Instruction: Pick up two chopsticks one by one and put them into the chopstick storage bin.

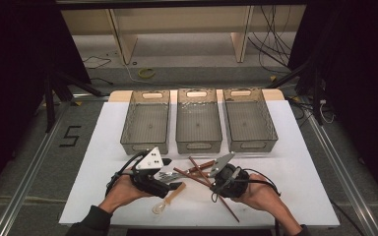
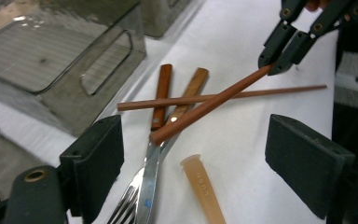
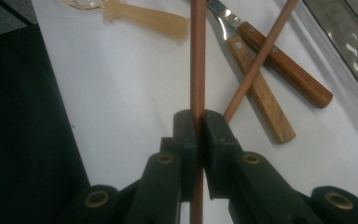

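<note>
The right tongs (image 3: 198,122) are pressed together on a brown chopstick (image 3: 197,60), pinching it partway along its length, so one end sticks out ahead of the jaws and the rest runs back under the hand; in the left gripper view that stick slopes down from the right tongs (image 2: 274,63) with its free end over the cutlery. The left tongs (image 2: 193,163) stand spread wide with nothing between the pads, just above the pile. To do this step well, I would judge that the stick should be lifted straight and level, since a grip off its middle lets the long end swing and knock the second chopstick (image 2: 223,96), which lies crossed beneath it over the two wooden-handled pieces of cutlery (image 2: 161,95). A pale plastic spoon (image 2: 204,189) lies just beside them and should be left undisturbed. Carrying the stick high enough to clear a bin's near wall looks like the safest course. The worktop (image 1: 295,162) is a white board; three clear empty bins (image 1: 198,120) stand side by side along its far half. Beyond it are a grey floor, loose cables and pale shelving, with dark curtains at either side.
</note>
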`<state>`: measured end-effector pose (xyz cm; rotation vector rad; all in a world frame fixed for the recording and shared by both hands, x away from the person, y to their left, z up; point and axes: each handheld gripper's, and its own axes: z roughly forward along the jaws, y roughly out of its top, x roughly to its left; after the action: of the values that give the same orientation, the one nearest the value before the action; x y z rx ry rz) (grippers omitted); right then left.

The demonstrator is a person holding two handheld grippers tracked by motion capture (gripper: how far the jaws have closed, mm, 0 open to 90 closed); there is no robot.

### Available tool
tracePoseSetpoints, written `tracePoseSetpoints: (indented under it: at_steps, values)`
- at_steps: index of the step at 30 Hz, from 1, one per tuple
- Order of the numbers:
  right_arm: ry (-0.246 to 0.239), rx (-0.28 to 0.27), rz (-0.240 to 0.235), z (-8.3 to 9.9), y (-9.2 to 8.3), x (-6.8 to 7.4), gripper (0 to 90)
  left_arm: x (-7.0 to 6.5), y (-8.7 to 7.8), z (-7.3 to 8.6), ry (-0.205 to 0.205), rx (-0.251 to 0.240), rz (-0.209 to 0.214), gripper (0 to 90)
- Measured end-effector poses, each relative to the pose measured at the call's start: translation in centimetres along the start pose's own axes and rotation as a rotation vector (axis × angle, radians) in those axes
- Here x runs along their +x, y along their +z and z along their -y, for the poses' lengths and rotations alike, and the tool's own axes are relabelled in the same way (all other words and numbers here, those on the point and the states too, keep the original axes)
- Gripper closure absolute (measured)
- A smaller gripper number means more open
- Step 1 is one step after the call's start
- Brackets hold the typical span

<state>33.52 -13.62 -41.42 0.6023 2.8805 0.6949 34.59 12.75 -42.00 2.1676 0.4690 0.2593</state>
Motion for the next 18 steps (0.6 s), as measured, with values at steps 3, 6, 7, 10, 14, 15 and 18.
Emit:
tracePoseSetpoints:
  at_steps: [3, 6, 7, 10, 14, 15, 18]
  values:
    - [-0.025, 0.001, -0.002, -0.2, -0.1, 0.3, 85.0, -0.2, 0.5, -0.5, 0.056, 0.05, 0.001, 18.8]
    - [-0.047, 0.005, 0.001, -0.5, -0.1, 0.6, 85.0, -0.6, 1.4, -0.9, 0.121, 0.125, 0.015, 21.3]
    - [-0.054, 0.002, -0.001, -0.5, -0.1, 0.7, 85.0, -0.6, 1.4, -0.9, 0.121, 0.125, 0.015, 23.7]
    - [-0.085, 0.008, -0.004, -0.7, -0.1, 1.0, 85.0, -0.9, 2.1, -1.2, 0.153, 0.166, 0.03, 27.2]
    - [-0.115, 0.015, -0.011, -0.9, 0.0, 1.4, 85.0, -1.5, 2.9, -1.3, 0.206, 0.221, 0.059, 35.8]
    - [-0.118, 0.015, -0.01, -0.9, 0.0, 1.5, 85.0, -1.5, 2.9, -1.3, 0.206, 0.221, 0.059, 38.5]
    - [-0.134, 0.017, -0.018, -1.0, 0.1, 1.6, 85.0, -1.7, 3.1, -1.2, 0.229, 0.238, 0.072, 44.1]
